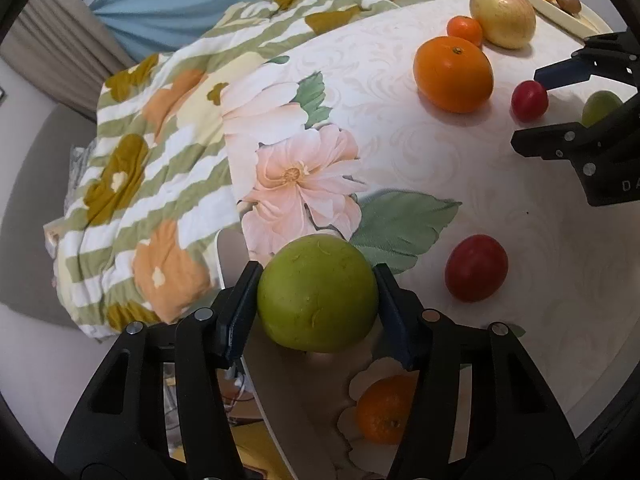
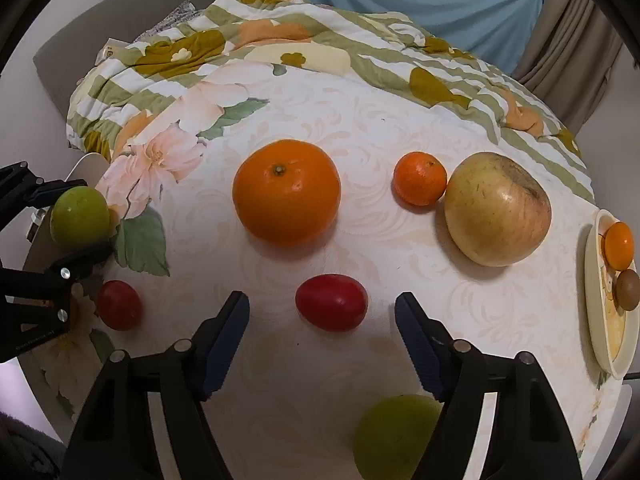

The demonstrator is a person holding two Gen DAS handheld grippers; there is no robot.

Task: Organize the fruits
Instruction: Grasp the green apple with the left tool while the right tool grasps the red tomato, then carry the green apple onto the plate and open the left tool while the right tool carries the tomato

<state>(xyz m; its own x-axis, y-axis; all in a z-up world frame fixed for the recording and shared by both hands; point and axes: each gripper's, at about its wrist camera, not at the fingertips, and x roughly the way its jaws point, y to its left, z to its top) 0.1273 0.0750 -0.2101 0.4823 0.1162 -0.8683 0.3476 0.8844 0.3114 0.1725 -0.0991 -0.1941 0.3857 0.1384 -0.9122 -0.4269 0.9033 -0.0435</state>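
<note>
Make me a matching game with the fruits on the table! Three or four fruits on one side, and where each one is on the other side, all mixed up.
Fruits:
1. green apple
2. red tomato
3. small mandarin
4. kiwi

Places:
A. on the cream plate beside an orange fruit
B. squeezed between the left gripper fingers
C. right beside the big yellowish apple
D. on the tablecloth, in the open gap of the right gripper

Pairs: 1-B, 2-D, 3-C, 4-A

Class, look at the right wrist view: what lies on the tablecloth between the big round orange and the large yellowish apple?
A small orange mandarin lies between the big round orange and the large yellowish apple, right beside the apple; the right wrist view shows it.
</note>
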